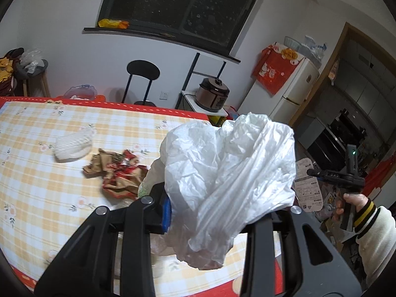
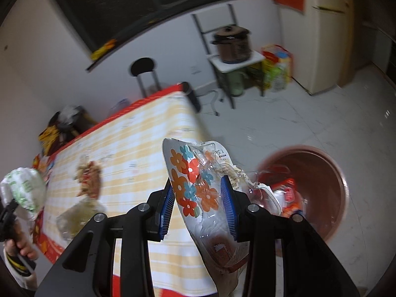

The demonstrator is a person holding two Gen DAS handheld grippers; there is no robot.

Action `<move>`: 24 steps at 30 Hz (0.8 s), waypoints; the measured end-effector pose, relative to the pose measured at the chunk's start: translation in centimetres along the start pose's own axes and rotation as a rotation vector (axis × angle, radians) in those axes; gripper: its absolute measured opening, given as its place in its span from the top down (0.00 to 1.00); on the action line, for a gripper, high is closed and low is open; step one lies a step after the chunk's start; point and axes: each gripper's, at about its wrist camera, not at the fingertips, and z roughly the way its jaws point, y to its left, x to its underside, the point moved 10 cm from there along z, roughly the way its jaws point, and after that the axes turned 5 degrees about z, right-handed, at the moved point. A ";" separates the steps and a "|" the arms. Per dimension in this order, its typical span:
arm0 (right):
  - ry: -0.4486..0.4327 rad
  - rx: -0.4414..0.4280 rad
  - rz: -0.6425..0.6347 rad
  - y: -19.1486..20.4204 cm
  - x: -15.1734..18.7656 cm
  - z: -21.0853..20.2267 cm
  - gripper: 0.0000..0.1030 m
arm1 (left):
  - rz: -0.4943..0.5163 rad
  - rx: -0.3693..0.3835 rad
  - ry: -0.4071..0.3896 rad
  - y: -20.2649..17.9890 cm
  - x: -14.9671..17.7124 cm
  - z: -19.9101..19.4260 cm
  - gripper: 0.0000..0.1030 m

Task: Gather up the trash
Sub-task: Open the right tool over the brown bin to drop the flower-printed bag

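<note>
My left gripper is shut on a crumpled white plastic bag and holds it above the table's right end; the bag hides the right finger. It also shows in the right wrist view. A crumpled red and brown paper wrapper and a white foam net lie on the yellow checked tablecloth. My right gripper is shut on a clear flowered plastic package, held off the table's edge beside a red-brown trash bin with trash inside.
A black chair stands behind the table. A rice cooker sits on a small stand beside a white fridge. A clear crumpled wrapper lies near the table's front. The floor is white tile.
</note>
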 end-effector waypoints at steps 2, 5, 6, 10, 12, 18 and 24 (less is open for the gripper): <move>0.006 0.027 0.028 -3.0 0.0 0.8 0.64 | 0.003 -0.004 0.011 -1.1 0.1 0.8 0.65; 0.013 0.050 0.066 -6.4 0.2 2.1 0.62 | 0.010 -0.015 0.025 -2.6 0.4 1.9 0.65; 0.014 0.056 0.076 -7.3 0.2 2.4 0.62 | 0.014 -0.019 0.029 -3.1 0.5 2.2 0.65; 0.011 0.079 0.120 -10.3 -0.2 4.2 0.56 | 0.033 -0.034 0.047 -4.9 0.7 3.2 0.65; 0.007 0.076 0.132 -11.2 -0.3 4.5 0.47 | 0.044 -0.037 0.055 -5.7 0.8 3.6 0.65; -0.064 0.099 0.119 -11.8 -1.4 2.4 0.21 | 0.088 -0.016 0.083 -8.2 1.0 5.4 0.65; -0.216 0.175 0.059 -11.8 -1.9 -4.6 0.05 | 0.162 0.066 0.111 -13.0 1.2 7.9 0.65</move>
